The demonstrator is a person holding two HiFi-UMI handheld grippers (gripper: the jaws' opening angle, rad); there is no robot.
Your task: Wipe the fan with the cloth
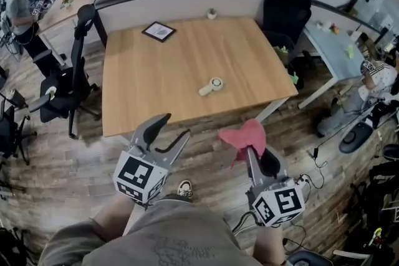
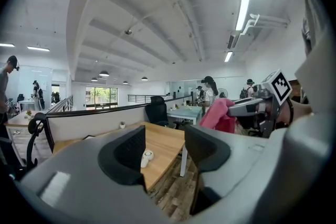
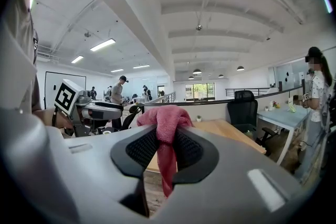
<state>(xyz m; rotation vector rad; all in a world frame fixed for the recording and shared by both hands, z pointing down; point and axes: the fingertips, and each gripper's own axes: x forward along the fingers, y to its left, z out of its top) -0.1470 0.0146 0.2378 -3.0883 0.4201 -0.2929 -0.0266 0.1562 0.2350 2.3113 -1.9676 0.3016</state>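
The wooden tabletop (image 1: 187, 71) fills the middle of the head view. It is mostly bare and stands well ahead of the person, with a strip of plank floor between them. A black office chair (image 1: 68, 81) stands at its left side and another (image 1: 285, 12) at its far right corner.

Both claws are held low, in front of the person's body, short of the tabletop's near edge. The left claw (image 1: 175, 126) is released. Its own view shows the two jaws apart with nothing between them, only the tabletop and floor beyond. The right claw (image 1: 251, 147) is clenched on the pink cloth (image 1: 244, 136). In the right gripper view the jaws pinch a fold of the cloth, which bunches above them and trails down below.

A dark-framed flat item (image 1: 159, 30), either a picture or a tablet, lies near the tabletop's far left. The small white handheld fan (image 1: 212, 86) lies on its side right of centre, well apart from both claws, with its round head pointing away from the near edge.

The step in hand looks like the approach: the cloth is secured, and wiping has not begun. The next move probably calls for bringing both claws forward over the tabletop. The empty left claw could pin or grip the fan's handle while the right presses the bunched cloth against the head. The fan looks light, so it would likely slide if wiped unheld.
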